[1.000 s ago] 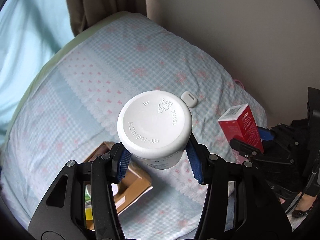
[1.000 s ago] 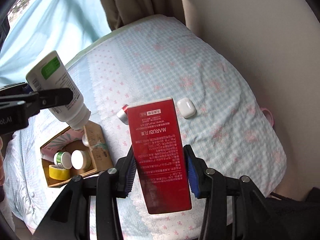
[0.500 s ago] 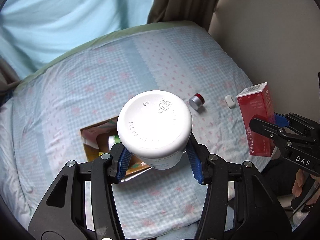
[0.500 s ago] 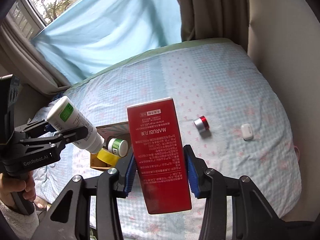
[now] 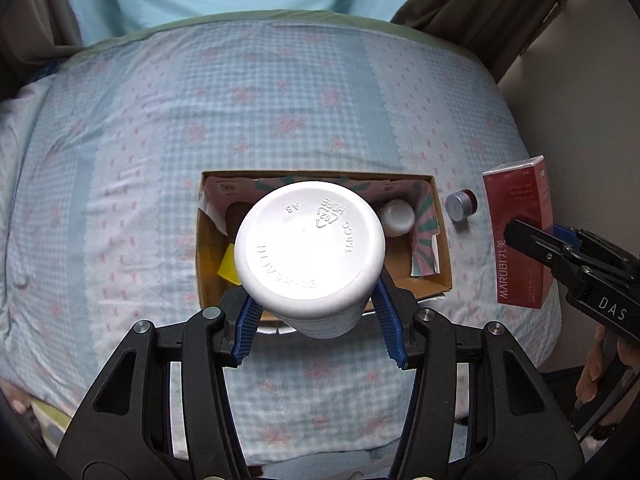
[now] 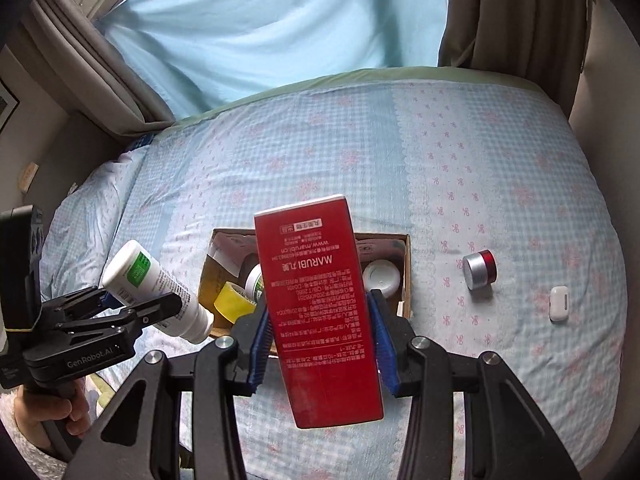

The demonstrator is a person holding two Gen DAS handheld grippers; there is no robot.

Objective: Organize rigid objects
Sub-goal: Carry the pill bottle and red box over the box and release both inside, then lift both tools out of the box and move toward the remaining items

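Both hands have swung round in the last second, so the cardboard box (image 5: 442,256) that sat off to the lower left now sits straight ahead of both grippers. Looks to me like they're lined up to drop stuff in. The left gripper (image 5: 316,320) is clamped on a white bottle (image 5: 310,248), base toward its camera, hanging right over the box. The right gripper (image 6: 320,344) is squeezing a red carton (image 6: 316,300) just in front of it. Still loose, off to the right: a little silver and red jar (image 6: 479,269) and a white earbud case (image 6: 559,303). It's all on a bed with a blue gingham cover (image 6: 480,160), curtains (image 6: 500,12) behind.
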